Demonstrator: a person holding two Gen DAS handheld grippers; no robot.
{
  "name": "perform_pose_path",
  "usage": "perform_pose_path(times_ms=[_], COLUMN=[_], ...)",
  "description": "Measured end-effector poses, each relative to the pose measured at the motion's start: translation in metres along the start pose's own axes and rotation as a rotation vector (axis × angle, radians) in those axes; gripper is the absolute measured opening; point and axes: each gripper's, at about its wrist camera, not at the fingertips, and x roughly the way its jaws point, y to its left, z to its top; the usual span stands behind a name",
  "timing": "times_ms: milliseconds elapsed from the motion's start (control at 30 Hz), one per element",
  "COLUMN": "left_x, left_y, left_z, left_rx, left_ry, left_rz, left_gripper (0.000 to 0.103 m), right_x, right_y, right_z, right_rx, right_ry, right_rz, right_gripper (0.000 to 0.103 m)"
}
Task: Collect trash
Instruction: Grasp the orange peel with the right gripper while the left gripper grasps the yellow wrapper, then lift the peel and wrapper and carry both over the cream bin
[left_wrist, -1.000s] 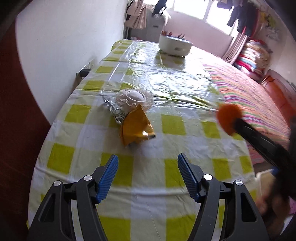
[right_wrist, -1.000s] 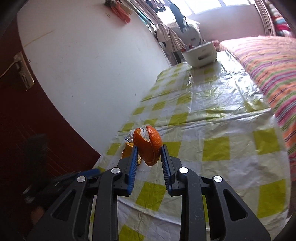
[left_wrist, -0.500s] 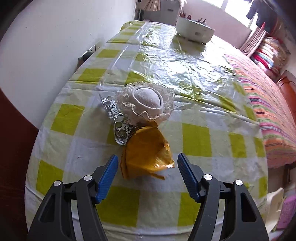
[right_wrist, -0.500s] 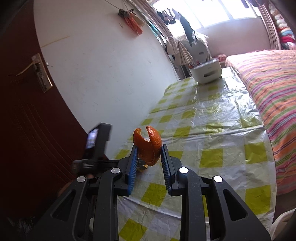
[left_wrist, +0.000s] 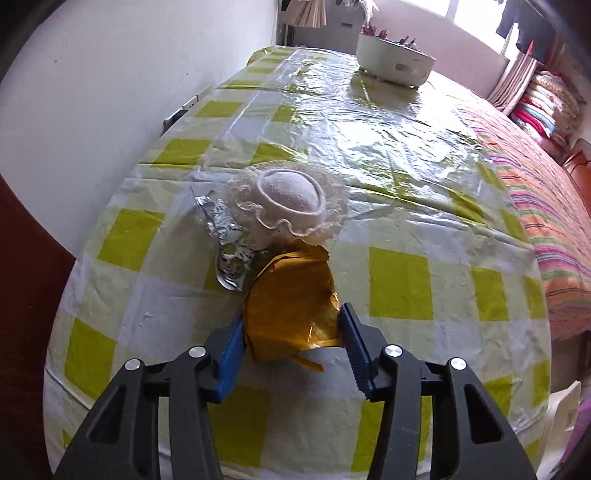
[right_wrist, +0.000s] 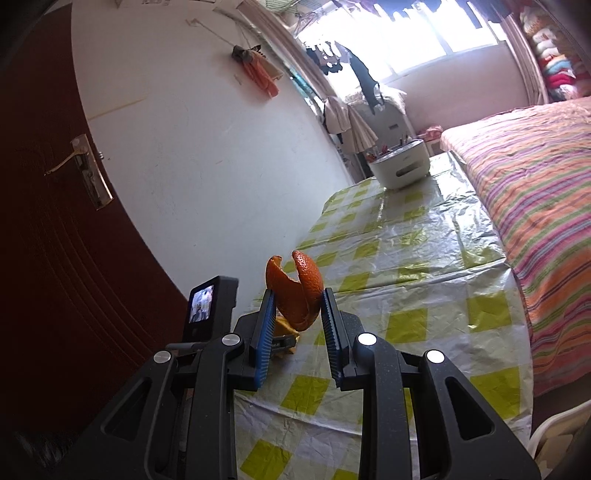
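- Crumpled yellow-gold wrapper (left_wrist: 291, 306) is bracketed on the checked tablecloth (left_wrist: 399, 280) by the left gripper (left_wrist: 291, 354); whether it is pinched cannot be told.
- Curled orange peel (right_wrist: 295, 291) is clamped by the right gripper (right_wrist: 295, 325), above the table.

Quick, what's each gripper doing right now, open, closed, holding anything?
Left gripper: jaws around the yellow wrapper; grip cannot be told.
Right gripper: shut on the orange peel.
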Motion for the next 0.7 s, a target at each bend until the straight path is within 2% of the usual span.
perform_pose_path(times_ms=[100, 133, 167, 467, 700], left_x=[-0.004, -0.006, -0.01, -0.042, -0.065], left_y=[-0.005, -0.006, -0.009, -0.038, -0.068], left_z=[-0.006, -0.008, -0.012, -0.045, -0.079], left_rx=[0.016, 0.02, 0.026, 0.116, 0.214], left_ry=[-0.009, -0.013, -0.019, -0.065, -0.054], left_rz=[-0.013, -0.017, -0.024, -0.086, -0.166], left_gripper=[0.043, 0.033, 0.031, 0.028, 0.028], right_x=[-0.004, -0.006, -0.007, -0.029, -0.053], right_y=[-0.005, -0.007, -0.009, -0.026, -0.044], right_z=[-0.001, -0.002, -0.002, -0.012, -0.03], right_rx=[0.011, 0.014, 0.017, 0.069, 0.125], right_ry=[-0.006, -0.012, -0.014, -0.059, -0.094], right_rz=[-0.01, -0.019, -0.022, -0.067, -0.124], right_gripper=[0.024, 0.024, 0.024, 0.024, 0.024])
